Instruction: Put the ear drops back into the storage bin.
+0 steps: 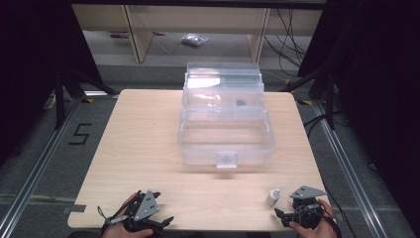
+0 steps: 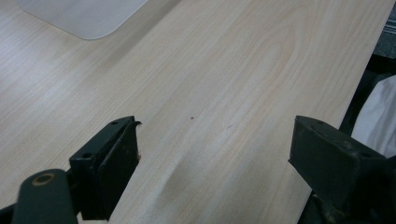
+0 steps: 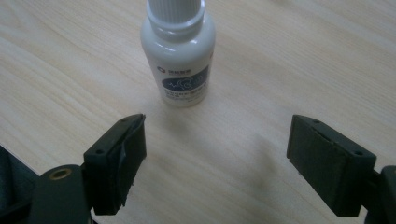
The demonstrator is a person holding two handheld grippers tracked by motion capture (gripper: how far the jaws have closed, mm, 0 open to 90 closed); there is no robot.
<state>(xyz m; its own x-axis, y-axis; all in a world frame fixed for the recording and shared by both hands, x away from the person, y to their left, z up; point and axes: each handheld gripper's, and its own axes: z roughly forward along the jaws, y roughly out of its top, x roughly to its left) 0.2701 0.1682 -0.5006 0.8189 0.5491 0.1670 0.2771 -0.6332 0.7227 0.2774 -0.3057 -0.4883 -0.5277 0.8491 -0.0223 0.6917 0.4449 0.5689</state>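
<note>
Two tongs are resting at the near edge of the worktop point(image 1: 148, 148), the left tongs point(image 2: 212, 154) and right tongs point(image 3: 217, 154) both gaping, grasping nothing. Just ahead of the right pair, a white bottle point(image 3: 179, 56) is standing (cap cropped, label unreadable); something dark is sitting indistinctly inside the clear box point(image 1: 225, 144).

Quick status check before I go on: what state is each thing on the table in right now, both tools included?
Clear storage box: open, lid tipped back, main tray looks empty.
Small white bottle: upright, capped, standing free on the table, just ahead of the right tool.
Left tool: open, holding nothing, over bare wood at the near edge.
Right tool: open, holding nothing, aimed at the bottle without touching it.
</note>
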